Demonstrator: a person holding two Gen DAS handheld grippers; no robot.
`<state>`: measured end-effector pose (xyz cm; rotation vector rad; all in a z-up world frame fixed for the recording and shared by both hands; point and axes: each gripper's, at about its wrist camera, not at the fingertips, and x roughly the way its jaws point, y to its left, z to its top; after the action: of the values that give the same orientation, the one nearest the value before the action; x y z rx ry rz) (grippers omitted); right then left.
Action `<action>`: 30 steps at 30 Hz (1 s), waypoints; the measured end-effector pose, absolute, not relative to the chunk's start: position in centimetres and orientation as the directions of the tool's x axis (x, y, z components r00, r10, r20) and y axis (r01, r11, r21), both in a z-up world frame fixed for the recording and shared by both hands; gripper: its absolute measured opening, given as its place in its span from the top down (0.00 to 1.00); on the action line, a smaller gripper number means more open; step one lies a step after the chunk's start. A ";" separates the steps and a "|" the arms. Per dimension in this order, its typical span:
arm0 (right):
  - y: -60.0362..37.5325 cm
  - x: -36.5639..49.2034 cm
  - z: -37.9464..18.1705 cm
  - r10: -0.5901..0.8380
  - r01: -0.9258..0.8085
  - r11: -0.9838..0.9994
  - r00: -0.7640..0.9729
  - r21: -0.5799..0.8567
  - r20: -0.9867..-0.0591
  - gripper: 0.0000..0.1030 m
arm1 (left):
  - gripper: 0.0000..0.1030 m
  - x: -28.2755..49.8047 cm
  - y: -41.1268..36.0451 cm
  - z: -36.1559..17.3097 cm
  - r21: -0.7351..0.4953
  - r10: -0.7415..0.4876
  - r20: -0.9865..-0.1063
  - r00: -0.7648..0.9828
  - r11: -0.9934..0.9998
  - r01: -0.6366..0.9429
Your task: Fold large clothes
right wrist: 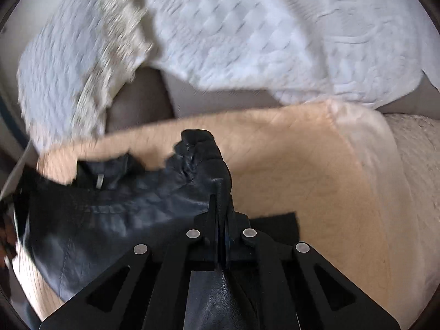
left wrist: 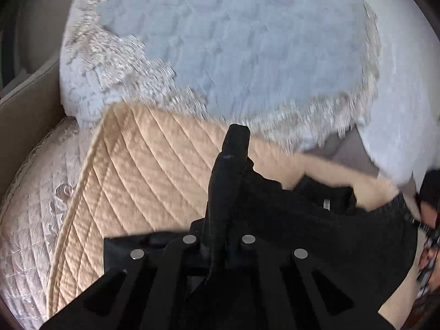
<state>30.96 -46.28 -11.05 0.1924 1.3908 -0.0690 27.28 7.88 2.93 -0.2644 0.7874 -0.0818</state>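
Left gripper, right gripper pinch black garment edge.

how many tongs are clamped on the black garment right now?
2. Left tongs are shut on a bunched edge of the black garment over the beige quilted pad. Right tongs are shut on another bunched edge.

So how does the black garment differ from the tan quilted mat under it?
The black garment is dark, smooth and leathery, with creases; the tan quilted mat is pale and stitched in diagonal lines. The garment is bunched and lifted where the left gripper and right gripper pinch it; the mat lies spread flat. The garment covers only part of the wider mat. Both are soft textiles on the same couch.
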 end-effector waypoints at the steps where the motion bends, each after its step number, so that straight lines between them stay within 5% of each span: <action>1: -46.8 30.8 -12.3 0.048 0.184 0.980 0.160 0.078 -0.986 0.98 | 0.96 28.0 7.8 2.4 -0.250 -0.151 -0.693 0.705 0.967 -0.039; 6: -48.7 28.8 -17.4 -0.001 0.302 0.953 0.087 0.026 -0.996 0.94 | 0.94 30.6 8.4 -3.5 -0.237 -0.111 -0.773 0.624 0.964 -0.122; 11: -49.4 28.7 -17.3 0.021 0.321 0.946 0.106 0.054 -0.994 0.87 | 0.89 30.7 8.6 -4.7 -0.240 -0.102 -0.762 0.639 0.962 -0.132; 18: -46.7 26.8 -9.1 0.012 0.235 0.970 0.214 0.064 -0.977 0.74 | 0.83 26.7 9.6 -0.1 -0.239 -0.090 -0.725 0.683 0.963 -0.127; 24: -44.1 21.2 -6.8 0.008 0.150 0.988 0.179 0.035 -0.984 0.73 | 0.65 18.7 8.4 2.2 -0.240 -0.131 -0.660 0.740 0.970 -0.041; 30: -45.5 19.4 -10.3 -0.020 0.195 0.981 0.065 -0.007 -0.998 0.76 | 0.65 18.4 7.7 -2.8 -0.193 -0.115 -0.757 0.643 0.980 -0.053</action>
<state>19.42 -45.50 -10.29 0.1416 1.4989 -0.1628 18.36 7.65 -2.82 -0.2049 0.8736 -0.0357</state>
